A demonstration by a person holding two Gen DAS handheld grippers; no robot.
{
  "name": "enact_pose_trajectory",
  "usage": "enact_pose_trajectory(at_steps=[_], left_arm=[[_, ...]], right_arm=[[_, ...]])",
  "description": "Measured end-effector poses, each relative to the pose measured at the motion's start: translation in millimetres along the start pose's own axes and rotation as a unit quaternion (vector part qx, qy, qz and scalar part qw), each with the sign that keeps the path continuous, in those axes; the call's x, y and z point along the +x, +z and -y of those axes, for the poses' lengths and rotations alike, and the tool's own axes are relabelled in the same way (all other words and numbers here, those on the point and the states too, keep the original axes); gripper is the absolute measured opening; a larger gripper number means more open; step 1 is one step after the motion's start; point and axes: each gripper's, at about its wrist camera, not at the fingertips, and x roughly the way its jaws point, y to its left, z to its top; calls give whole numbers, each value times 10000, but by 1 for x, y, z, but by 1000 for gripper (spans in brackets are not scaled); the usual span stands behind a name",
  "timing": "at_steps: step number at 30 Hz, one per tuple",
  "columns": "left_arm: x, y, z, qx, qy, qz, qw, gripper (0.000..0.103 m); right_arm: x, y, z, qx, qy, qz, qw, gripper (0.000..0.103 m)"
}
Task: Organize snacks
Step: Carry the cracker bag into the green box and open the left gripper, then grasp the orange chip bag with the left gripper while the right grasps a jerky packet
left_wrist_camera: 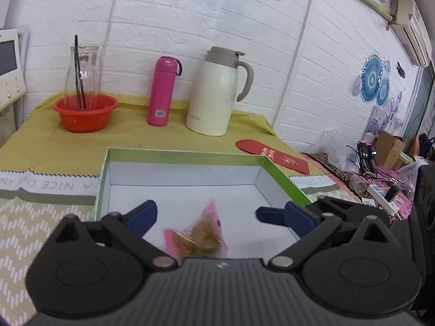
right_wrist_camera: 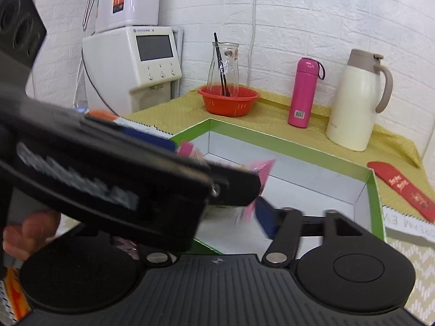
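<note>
Left wrist view looked down past the left tool (left_wrist_camera: 206,213), whose blue-padded fingers (left_wrist_camera: 144,213) stood wide apart with nothing pressed between them. Below that gap a pink snack packet (left_wrist_camera: 202,235) with a brownish filling lay on the white floor of the green-rimmed box (left_wrist_camera: 185,153) — near the box's front edge and free of both pads. The box sat on the bench (left_wrist_camera: 40,146), which was covered in a yellow-green cloth. Behind it stood an orange basket (left_wrist_camera: 85,112) holding a clear glass carafe (left_wrist_camera: 81,76), a pink flask (left_wrist_camera: 163,91) and a cream jug (left_wrist_camera: 217,92); a red envelope (left_wrist_camera: 272,156) lay just past the box's far right corner.

Right wrist view showed the right tool (right_wrist_camera: 217,212) over the same box, with the left tool's black body crossing in front and hiding its left finger. Its right blue finger (right_wrist_camera: 265,221) stood well out to the side, so the jaws read as spread. Blurred pink wrapping showed beside that finger, but whether it touched the pad I could not tell. A hand (right_wrist_camera: 30,233) gripped a handle at the lower left.
</note>
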Motion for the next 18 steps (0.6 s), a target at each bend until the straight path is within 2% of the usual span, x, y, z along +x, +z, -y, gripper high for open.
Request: enact_pose_trajectory(at_steps=[6,10,15,18], left_arm=[[-11,4,5,139,421,58,9990,99],[-23,5,10,245,513,101,9983,99],[-52,6,18,319,652,382,9966,99],[-76,4,27,499,876,625,9929,99]], right_arm=[[-10,1,0,-95,-39,38,9999,103],[-20,1,-8,-256,-105,45,9996,103],[-45,5,-20,-440,-211,172,9987,103],[-64,6,-27,-463,-323,229,9981,103]])
